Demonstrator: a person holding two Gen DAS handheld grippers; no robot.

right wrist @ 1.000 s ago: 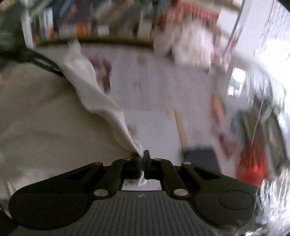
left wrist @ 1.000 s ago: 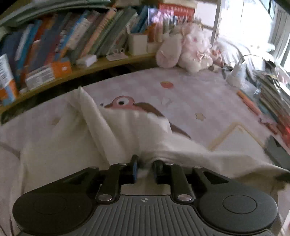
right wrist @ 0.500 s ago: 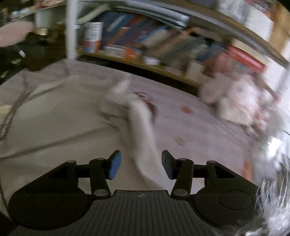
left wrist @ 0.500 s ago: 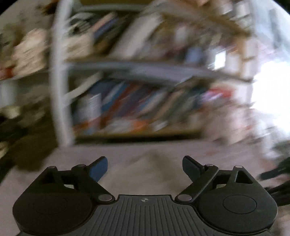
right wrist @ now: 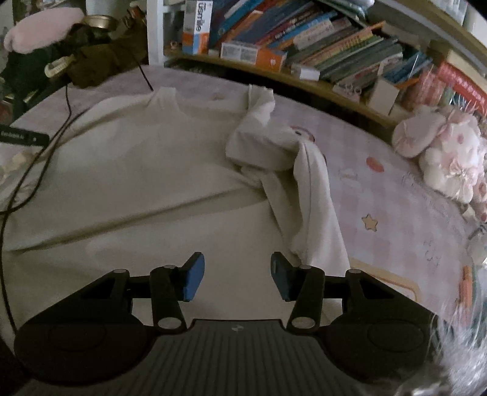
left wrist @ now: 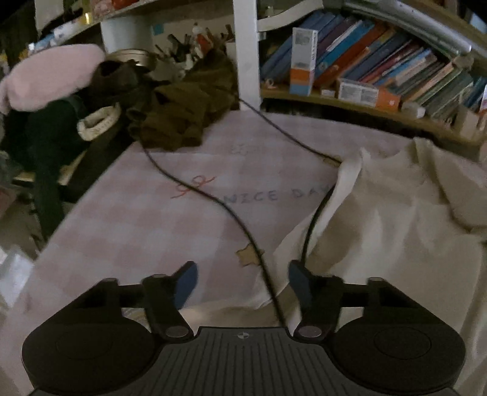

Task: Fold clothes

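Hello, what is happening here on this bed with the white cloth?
A person with a handheld gripper in each hand is folding a cream shirt spread on a pink checked bedsheet. Neither gripper holds fabric now. The left gripper hovers over the shirt's edge, its jaws closing with only a black cable running between them. The right gripper hangs above the shirt body, jaws closing on nothing. One sleeve lies bunched.

I read "NICE DAY" in faint blue letters on the pink checked bed sheet (left wrist: 213, 219). On the shelf, the white-and-orange upright box (right wrist: 196, 29) reads "Gentile", I think. Book spines illegible.
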